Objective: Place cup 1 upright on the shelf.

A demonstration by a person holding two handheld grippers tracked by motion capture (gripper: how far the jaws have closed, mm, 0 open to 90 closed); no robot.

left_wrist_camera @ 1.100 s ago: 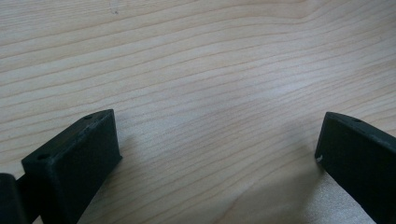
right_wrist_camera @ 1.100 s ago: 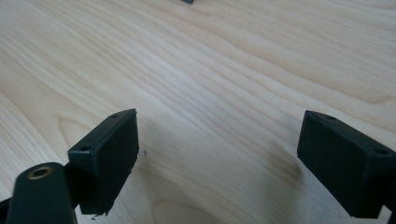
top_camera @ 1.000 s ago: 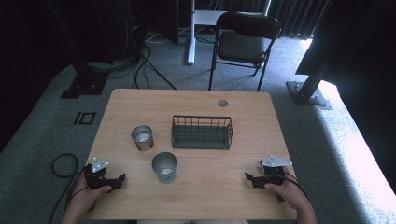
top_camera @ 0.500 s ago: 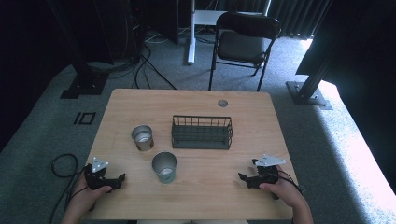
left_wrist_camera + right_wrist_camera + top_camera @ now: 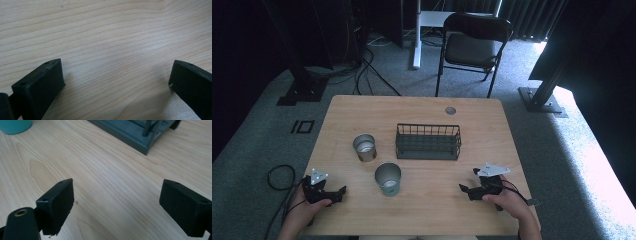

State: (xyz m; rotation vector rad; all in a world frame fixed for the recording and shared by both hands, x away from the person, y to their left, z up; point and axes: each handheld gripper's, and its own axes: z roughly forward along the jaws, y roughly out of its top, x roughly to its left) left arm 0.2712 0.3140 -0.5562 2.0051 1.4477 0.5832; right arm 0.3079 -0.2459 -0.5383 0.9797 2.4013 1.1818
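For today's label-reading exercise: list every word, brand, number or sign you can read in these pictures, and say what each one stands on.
None can be read. The teal cup, the metal cup, the wire basket, the table and both grippers, left and right, bear no legible text. A square mark on the floor holds no readable letters.

Right hand-held gripper (image 5: pixel 468 189) shifted left, toward teal cup (image 5: pixel 388 178).

Wire basket (image 5: pixel 428 141) stood near the centre of the table (image 5: pixel 362 107). Short cup (image 5: pixel 364 147) sat just left of it; taller cup (image 5: pixel 388 178) stood nearer the person, ahead of the basket's left end. Left claw (image 5: pixel 341 191) rested at the near left edge, right claw (image 5: pixel 467 182) near right, both well apart from the cups. A chair (image 5: pixel 474 47) stood behind the table.
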